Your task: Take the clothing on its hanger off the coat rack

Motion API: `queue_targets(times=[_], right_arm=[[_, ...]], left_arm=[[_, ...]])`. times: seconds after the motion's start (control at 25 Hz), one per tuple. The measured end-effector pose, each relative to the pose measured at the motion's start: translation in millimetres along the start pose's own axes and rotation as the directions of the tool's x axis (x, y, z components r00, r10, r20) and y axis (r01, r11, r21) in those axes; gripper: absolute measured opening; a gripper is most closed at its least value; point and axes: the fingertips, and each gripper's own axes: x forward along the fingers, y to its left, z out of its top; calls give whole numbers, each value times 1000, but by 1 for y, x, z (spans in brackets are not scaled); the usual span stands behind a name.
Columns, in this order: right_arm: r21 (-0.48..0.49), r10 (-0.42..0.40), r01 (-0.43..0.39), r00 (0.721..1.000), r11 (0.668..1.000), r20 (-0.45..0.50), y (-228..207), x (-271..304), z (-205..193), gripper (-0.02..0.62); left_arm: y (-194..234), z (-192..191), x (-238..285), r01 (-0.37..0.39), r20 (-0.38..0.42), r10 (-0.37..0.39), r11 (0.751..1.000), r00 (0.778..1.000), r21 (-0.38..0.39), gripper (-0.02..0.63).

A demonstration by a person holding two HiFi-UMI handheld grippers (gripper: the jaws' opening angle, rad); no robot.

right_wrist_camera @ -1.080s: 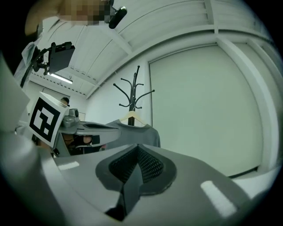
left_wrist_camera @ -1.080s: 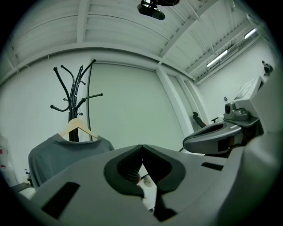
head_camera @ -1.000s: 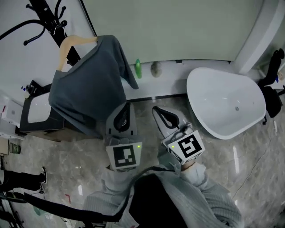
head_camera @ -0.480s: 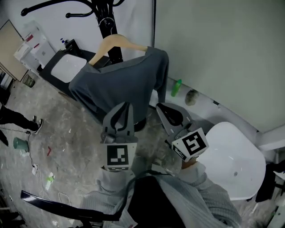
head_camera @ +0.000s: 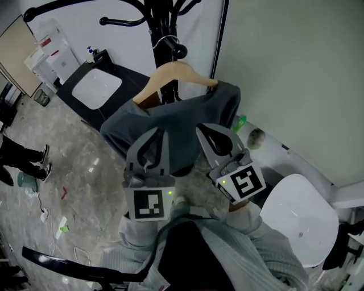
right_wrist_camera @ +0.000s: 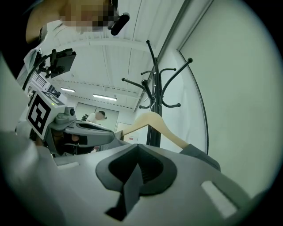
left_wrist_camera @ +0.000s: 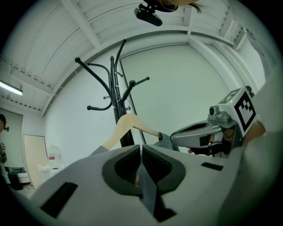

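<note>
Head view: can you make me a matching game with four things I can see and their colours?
Things:
1. hanger
2. clothing
3. coat rack
4. bottle

Colours:
A. black
B. green
C. pale wood
D. dark grey

Pairs: 1-C, 2-D, 3-A, 4-B

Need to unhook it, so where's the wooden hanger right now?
Head view, upper centre: the wooden hanger hangs on the black coat rack, carrying the grey top.
</note>
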Motion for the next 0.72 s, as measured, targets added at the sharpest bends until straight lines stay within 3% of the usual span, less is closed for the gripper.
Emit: queue_targets(times=[0.32, 0.52, 0.64, 0.72], right_arm=[[-37, -18, 19, 1000, 999, 18, -20, 18, 12, 2], [-1, -66, 66, 992, 998, 112, -53, 16, 35, 6], [-52, -42, 49, 991, 997, 124, -67, 23, 49, 35], [-103, -1, 13, 994, 995, 108, -73, 33, 56, 87]], left_arm=[[14, 1, 19, -19, 4, 19, 1000, 1000, 18, 5], [32, 24, 21, -114, 49, 111, 991, 993, 74, 6], [49, 37, 21, -166, 80, 156, 976, 985, 139, 8], [59, 36, 24, -191, 60, 182, 960, 981, 204, 97]])
